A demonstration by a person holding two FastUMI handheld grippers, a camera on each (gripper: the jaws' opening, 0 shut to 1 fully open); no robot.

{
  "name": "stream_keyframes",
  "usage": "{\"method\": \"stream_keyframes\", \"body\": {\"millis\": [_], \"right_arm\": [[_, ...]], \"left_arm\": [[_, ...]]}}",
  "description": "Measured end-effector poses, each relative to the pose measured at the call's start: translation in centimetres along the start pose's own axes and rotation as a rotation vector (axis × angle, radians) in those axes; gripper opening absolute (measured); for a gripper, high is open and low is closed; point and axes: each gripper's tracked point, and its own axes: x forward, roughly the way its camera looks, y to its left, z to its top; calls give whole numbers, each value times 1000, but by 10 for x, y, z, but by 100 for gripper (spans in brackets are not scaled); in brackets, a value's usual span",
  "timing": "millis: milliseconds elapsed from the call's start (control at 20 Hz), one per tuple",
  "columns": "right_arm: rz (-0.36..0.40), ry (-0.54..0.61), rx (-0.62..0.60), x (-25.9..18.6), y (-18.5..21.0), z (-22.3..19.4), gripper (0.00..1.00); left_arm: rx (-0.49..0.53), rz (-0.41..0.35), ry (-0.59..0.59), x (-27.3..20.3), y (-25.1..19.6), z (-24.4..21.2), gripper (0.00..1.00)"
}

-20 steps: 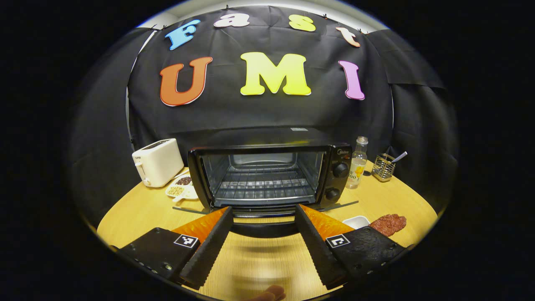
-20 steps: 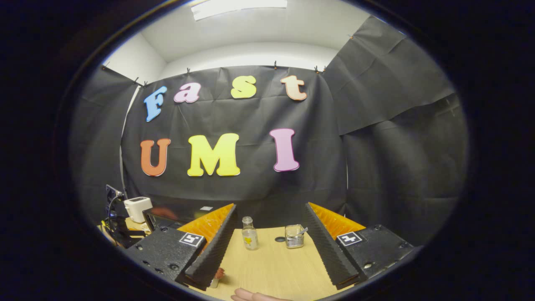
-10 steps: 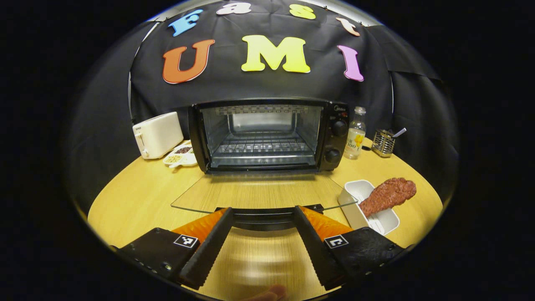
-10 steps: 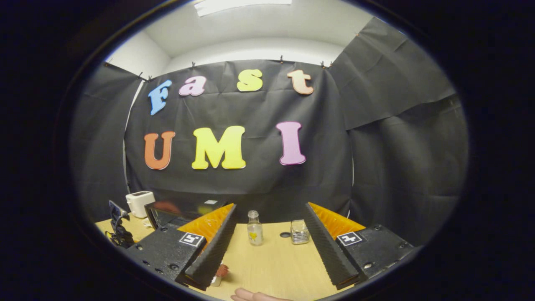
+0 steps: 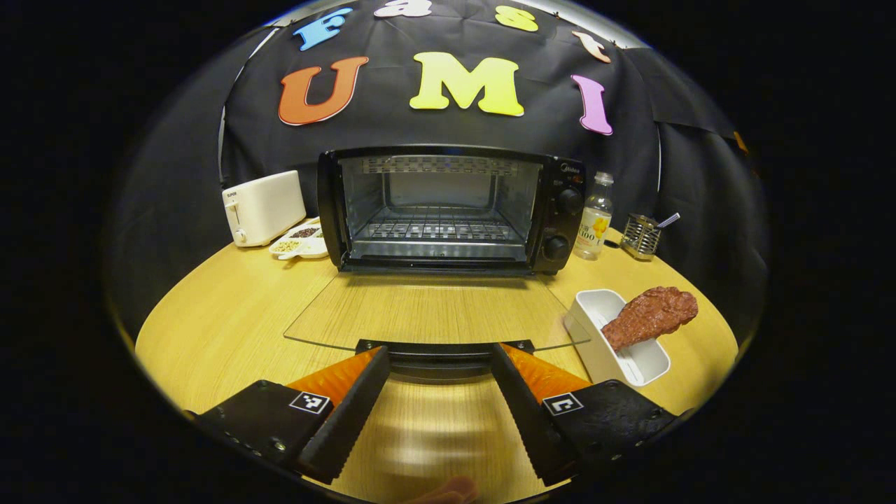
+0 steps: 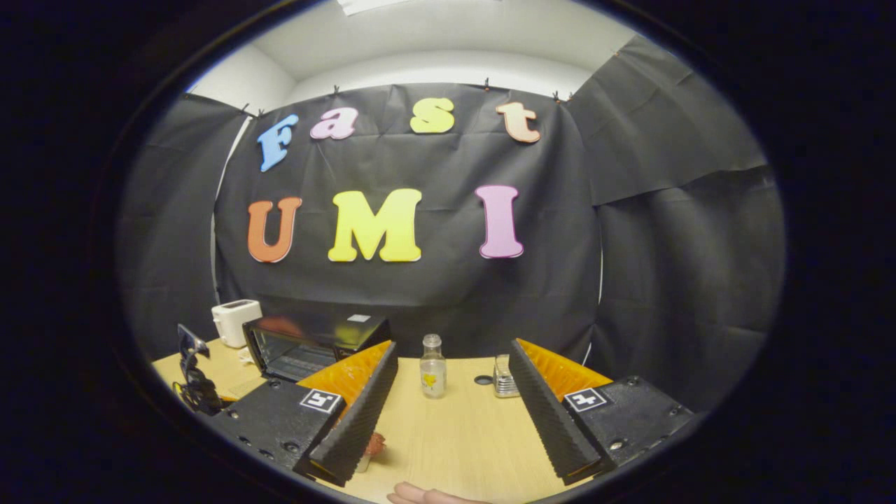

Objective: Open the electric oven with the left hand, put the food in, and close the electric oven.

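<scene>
The black electric oven (image 5: 448, 210) stands at the back of the round wooden table (image 5: 231, 315), its cavity and wire rack exposed. Its glass door (image 5: 434, 311) lies flat toward me. The door's dark handle (image 5: 441, 352) sits between the tips of my left gripper (image 5: 439, 353), which is open and not pressing on it. The food, a brown piece of meat (image 5: 651, 315), rests on a white rectangular dish (image 5: 619, 346) to the right of the door. My right gripper (image 6: 453, 350) is open and empty above the table, with the oven (image 6: 308, 343) to its left.
A white toaster (image 5: 262, 206) and a divided dish of seeds (image 5: 301, 245) stand left of the oven. A small bottle (image 5: 593, 217) and a metal mesh holder (image 5: 640, 236) stand to its right. Black cloth closes in the back.
The oven door has swung from partly open down to flat as my left gripper drew back and lowered with the handle. The right gripper's view has tipped slightly, bringing more of the oven in.
</scene>
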Motion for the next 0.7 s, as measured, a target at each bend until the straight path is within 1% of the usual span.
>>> {"method": "stream_keyframes", "body": {"millis": [50,100,150,200,350,450,550,700], "right_arm": [[3,20,-8,4,1,-6,100],[10,39,-12,7,3,-12,100],[19,61,-13,10,6,-19,96],[30,84,-13,14,9,-26,100],[50,163,13,28,13,-50,100],[62,224,33,38,15,-69,100],[95,316,73,49,24,-98,100],[158,505,167,55,39,-151,100]], "left_arm": [[1,-12,-14,-6,-3,8,94],[5,-22,-34,-14,-5,18,94],[8,-24,-62,-21,-5,29,95],[12,-20,-90,-27,-3,41,94],[9,4,-176,-46,7,71,94],[19,36,-222,-59,18,89,94],[41,79,-276,-73,31,106,94],[49,128,-351,-96,45,131,94]]}}
